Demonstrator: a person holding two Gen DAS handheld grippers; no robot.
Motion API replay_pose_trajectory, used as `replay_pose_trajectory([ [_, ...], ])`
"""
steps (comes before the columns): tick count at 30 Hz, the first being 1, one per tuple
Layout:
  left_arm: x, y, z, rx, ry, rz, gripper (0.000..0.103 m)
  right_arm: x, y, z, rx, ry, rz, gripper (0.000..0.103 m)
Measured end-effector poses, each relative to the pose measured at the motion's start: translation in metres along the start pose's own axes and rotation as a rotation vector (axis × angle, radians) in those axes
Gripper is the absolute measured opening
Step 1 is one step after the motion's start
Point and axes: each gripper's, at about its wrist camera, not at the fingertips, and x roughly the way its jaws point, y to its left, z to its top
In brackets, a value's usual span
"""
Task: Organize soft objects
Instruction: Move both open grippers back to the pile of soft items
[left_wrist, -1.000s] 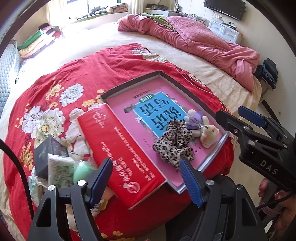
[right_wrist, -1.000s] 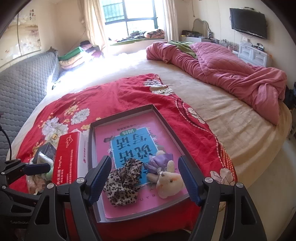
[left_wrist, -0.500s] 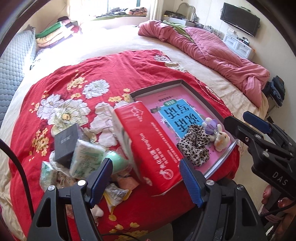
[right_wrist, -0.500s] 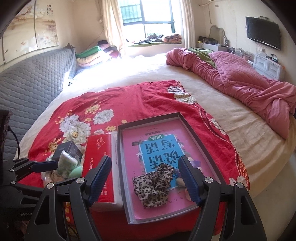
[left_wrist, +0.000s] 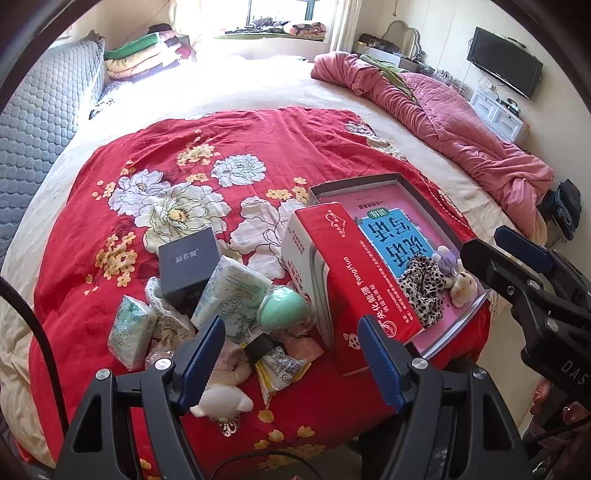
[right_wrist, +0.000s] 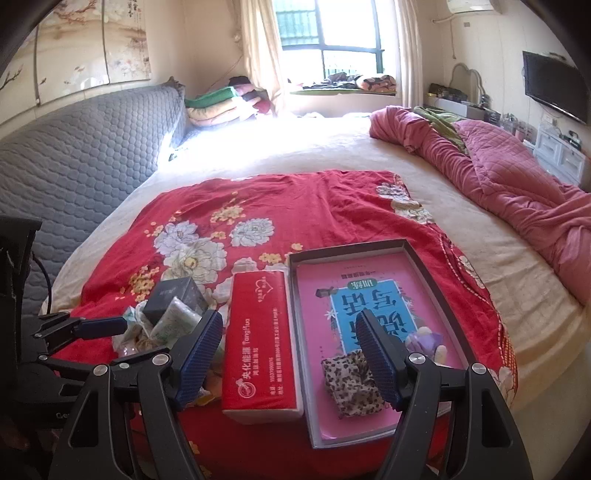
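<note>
Over red tissue box (right_wrist: 258, 347), both tongs agape, empty.

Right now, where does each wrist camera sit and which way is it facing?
Left wrist: above the bed's near edge, looking down past the open left gripper at the cluttered pile of packets; the right gripper shows beside it.
Right wrist: faces the window past the open right gripper; left gripper visible.
Shared: long red tissue box, leopard-print scrunchie.
</note>
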Motion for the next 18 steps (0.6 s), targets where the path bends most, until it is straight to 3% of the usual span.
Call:
replay_pose_trajectory([
  [18,-0.038,0.118,-0.004,-0.215,-0.065,0.093,0.074,0.008,0.059,0.009,-0.107,0.013,0.089,0.076],
])
